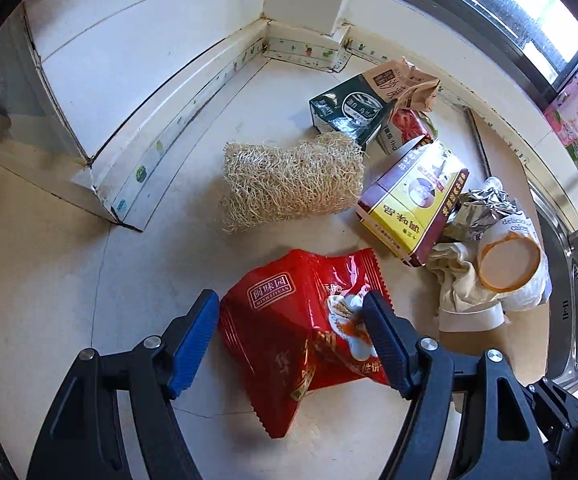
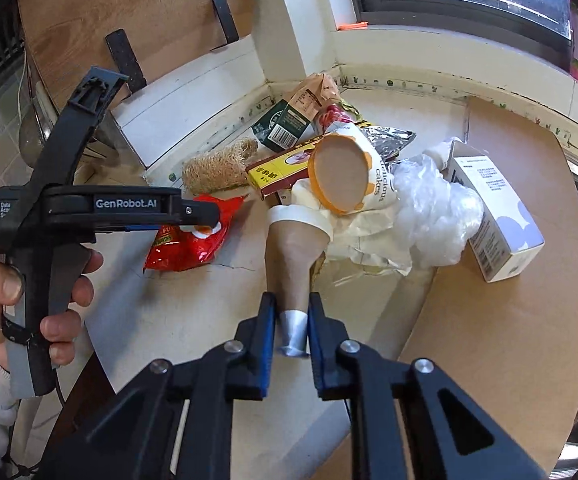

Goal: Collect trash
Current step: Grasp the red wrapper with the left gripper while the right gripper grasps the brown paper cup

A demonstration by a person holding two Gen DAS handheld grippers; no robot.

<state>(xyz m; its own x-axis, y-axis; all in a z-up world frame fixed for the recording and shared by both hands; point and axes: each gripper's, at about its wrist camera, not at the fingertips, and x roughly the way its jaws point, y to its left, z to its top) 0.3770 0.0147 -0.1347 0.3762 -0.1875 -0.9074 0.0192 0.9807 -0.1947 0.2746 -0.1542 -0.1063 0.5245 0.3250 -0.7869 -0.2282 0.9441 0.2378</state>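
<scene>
Two tools at the trash pile

Two tools work over the tabletop (image 1: 69, 240). The left tool (image 1: 289, 334) has its jaws apart, one on each side of the red snack bag (image 1: 289, 344), not squeezing it. The right tool (image 2: 292, 330) is clamped on the silver tip of the paper cone (image 2: 293, 256). More trash, boxes and wrappers, sits toward the back corner by the window.

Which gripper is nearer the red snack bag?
Left. The left gripper straddles the red snack bag, open. The right gripper is off to its side, shut on a paper cone.
</scene>
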